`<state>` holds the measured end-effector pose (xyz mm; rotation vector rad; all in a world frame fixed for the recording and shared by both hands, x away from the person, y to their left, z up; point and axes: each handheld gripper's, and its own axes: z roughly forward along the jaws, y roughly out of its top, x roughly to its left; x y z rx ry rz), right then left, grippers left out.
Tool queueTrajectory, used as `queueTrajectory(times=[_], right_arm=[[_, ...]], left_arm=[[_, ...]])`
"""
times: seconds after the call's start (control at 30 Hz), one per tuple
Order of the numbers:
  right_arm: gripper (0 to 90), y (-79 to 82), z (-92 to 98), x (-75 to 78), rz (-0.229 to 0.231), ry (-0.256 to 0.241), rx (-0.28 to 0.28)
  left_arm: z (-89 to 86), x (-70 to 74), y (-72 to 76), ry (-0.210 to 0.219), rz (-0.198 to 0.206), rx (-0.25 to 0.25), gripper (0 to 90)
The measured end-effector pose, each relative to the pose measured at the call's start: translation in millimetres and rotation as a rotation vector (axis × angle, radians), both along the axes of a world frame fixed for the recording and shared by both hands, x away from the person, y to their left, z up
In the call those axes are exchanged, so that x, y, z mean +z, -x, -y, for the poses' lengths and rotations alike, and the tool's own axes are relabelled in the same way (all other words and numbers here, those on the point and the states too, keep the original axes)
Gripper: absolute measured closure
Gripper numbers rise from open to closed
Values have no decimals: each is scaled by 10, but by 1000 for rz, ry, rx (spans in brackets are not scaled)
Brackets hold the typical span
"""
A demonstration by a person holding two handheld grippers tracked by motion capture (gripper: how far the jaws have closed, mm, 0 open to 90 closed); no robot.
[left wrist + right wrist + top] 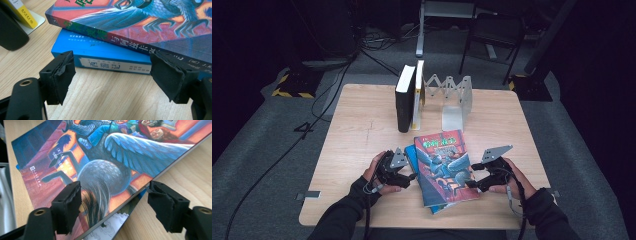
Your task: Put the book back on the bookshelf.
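Two books lie stacked flat at the table's front middle. On top is an illustrated book (pixel 444 165) (pixel 140 25) (pixel 100 152) with a winged creature on its cover. A blue book (pixel 411 153) (pixel 100 50) lies under it and juts out at the left. My left gripper (pixel 411 175) (pixel 112 70) is open just left of the stack, facing both spines without touching them. At the stack's right edge my right gripper (pixel 470 183) (pixel 113 195) is open. One jaw hangs over the top book's cover and the other is off its edge, above the wood.
At the back of the wooden table (pixel 362 125), a thick black book (pixel 404 100) and a white book with a yellow spine (pixel 418 95) stand upright. Against them is a metal accordion bookend (pixel 452 100). A chair (pixel 492 35) and cables are on the floor beyond.
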<state>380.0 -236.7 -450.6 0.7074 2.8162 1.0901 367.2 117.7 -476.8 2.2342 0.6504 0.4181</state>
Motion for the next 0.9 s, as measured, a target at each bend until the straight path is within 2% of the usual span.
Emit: queueTrajectory(times=[0.13, 0.2, 0.27, 0.37, 0.47, 0.57, 0.63, 0.8, 0.83, 0.87, 0.9], right_arm=[[247, -68, 19, -40, -58, -24, 9], [241, -86, 21, -46, -60, -26, 20], [244, -67, 5, -34, -31, -18, 32], [248, -53, -9, -19, -11, -6, 40], [259, -12, -33, 8, 39, 11, 58], [270, 45, -82, 45, 98, 47, 61], [268, 68, -115, 62, 114, 67, 52], [289, 59, -150, 49, 122, 50, 36], [323, 58, -162, 48, 131, 40, 40], [389, 74, -206, 59, 169, 26, 49], [397, 79, -229, 65, 180, 27, 58]], left_arm=[[7, -9, -5, -2, -6, -3, 201], [13, -12, -7, -3, -6, -3, 201], [20, -13, -11, -5, -5, -5, 202], [29, -19, -23, -5, -9, -4, 202], [32, -28, -32, -6, -12, -2, 208], [29, -27, -29, -4, -12, -3, 208], [20, -26, -28, -3, -17, -1, 208], [22, -28, -33, -3, -18, -1, 208], [28, -30, -33, -4, -18, 0, 208], [30, -30, -37, -8, -15, -2, 208], [31, -33, -39, -6, -19, 0, 208]])
